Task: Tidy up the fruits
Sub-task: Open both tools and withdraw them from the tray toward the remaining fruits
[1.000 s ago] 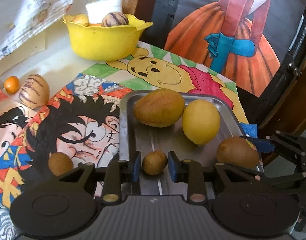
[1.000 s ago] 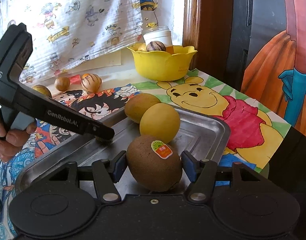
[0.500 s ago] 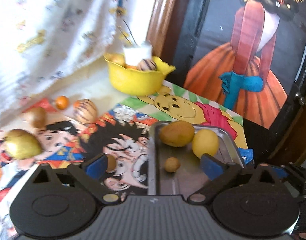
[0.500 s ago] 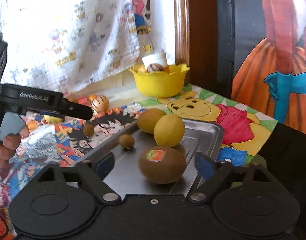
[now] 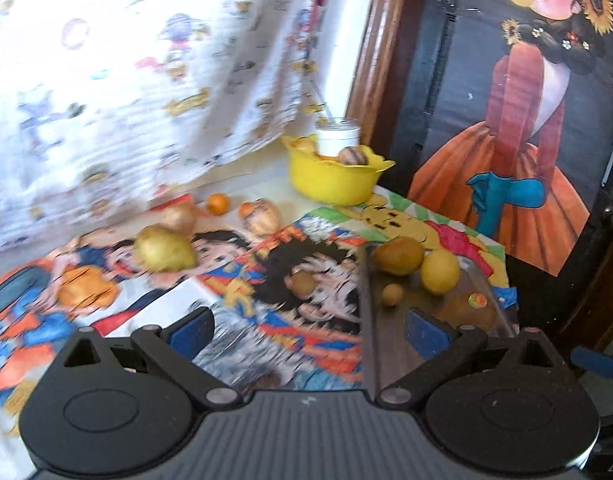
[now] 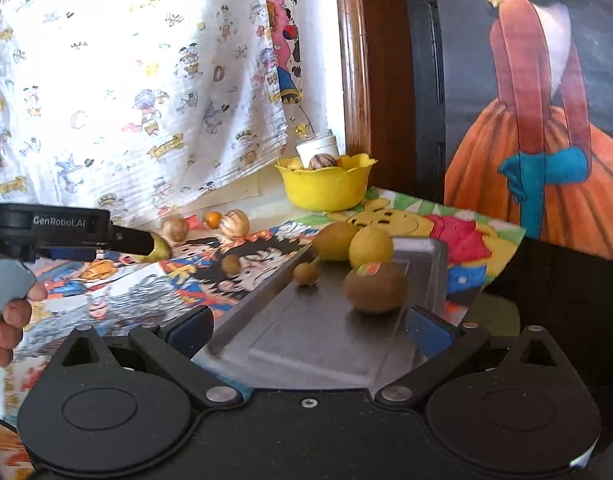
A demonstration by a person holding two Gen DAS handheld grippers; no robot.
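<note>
Setting: table laid with cartoon-print mats point(image 6: 154, 288), a printed cloth point(image 6: 126, 80) hanging behind, a painted figure in an orange skirt point(image 6: 546, 152) at right.

Metal tray point(image 6: 326, 344), near right of table. Contents: one kiwi with a sticker point(image 6: 375, 288); one yellow lemon point(image 6: 370, 246) touching one brownish-green oval fruit point(image 6: 335, 241) behind it; one small brown round fruit point(image 6: 305, 273), apart from the rest.

On the mats, left of the tray: one small brown fruit point(image 6: 230, 265); further back, one yellowish pear-like fruit point(image 5: 164, 249) (blurred, identity uncertain), one tan round fruit point(image 6: 175, 229), one small orange fruit point(image 6: 213, 219), one striped round fruit point(image 6: 234, 223).

Yellow scalloped bowl point(image 6: 326, 188), back of table, holding a striped fruit point(image 6: 321, 161) and others; a white jar point(image 6: 317, 147) shows behind its rim.

Left gripper point(image 5: 306, 330): jaws spread wide, nothing between them, above the mat at the tray's left edge.

Right gripper point(image 6: 308, 330): jaws opening, nothing held, the tray's near end below them.
</note>
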